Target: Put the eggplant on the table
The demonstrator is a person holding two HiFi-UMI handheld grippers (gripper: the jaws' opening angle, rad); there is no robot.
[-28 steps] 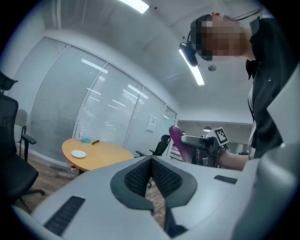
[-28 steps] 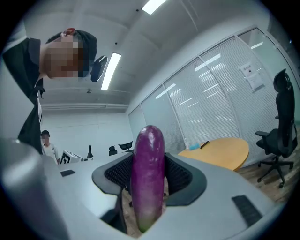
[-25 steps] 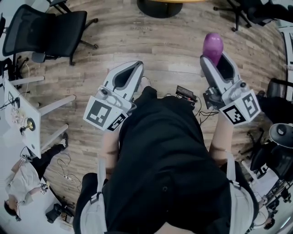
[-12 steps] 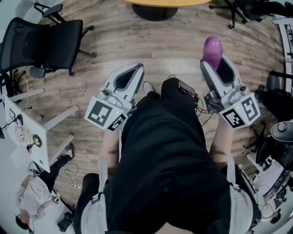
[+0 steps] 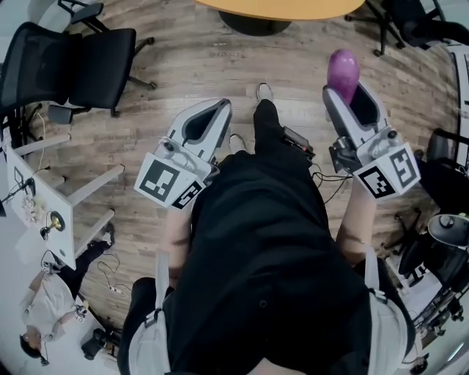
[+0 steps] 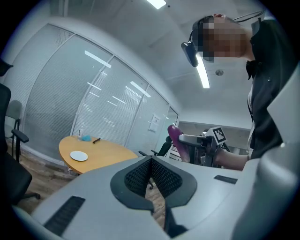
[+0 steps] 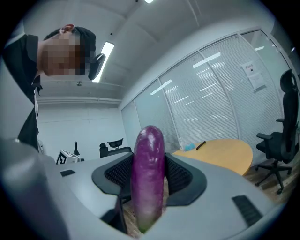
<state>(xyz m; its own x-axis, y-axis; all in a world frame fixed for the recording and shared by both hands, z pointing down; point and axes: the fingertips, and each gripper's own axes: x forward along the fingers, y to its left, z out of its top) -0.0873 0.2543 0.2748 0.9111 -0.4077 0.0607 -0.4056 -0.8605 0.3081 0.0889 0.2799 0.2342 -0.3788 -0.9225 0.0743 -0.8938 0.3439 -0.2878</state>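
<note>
A purple eggplant (image 5: 343,72) stands upright between the jaws of my right gripper (image 5: 344,91), which is shut on it. In the right gripper view the eggplant (image 7: 149,173) fills the gap between the black pads (image 7: 180,176). My left gripper (image 5: 219,107) is held level beside it, shut and holding nothing; its pads (image 6: 161,176) meet at the tips. The round yellow table (image 5: 286,9) lies ahead, past both grippers. From the left gripper view I see the table (image 6: 101,152), and the eggplant (image 6: 175,138) in the right gripper (image 6: 187,139).
On the table are a white plate (image 6: 78,156), a blue object (image 6: 86,138) and a dark pen. Black office chairs (image 5: 73,58) stand at the left and at the far right (image 7: 281,136). A white desk (image 5: 33,198) and cables are at the left.
Both grippers and the person have moved forward over the wooden floor toward the yellow table, which shows more at the top. A foot has stepped forward. The grip on the eggplant is unchanged.
</note>
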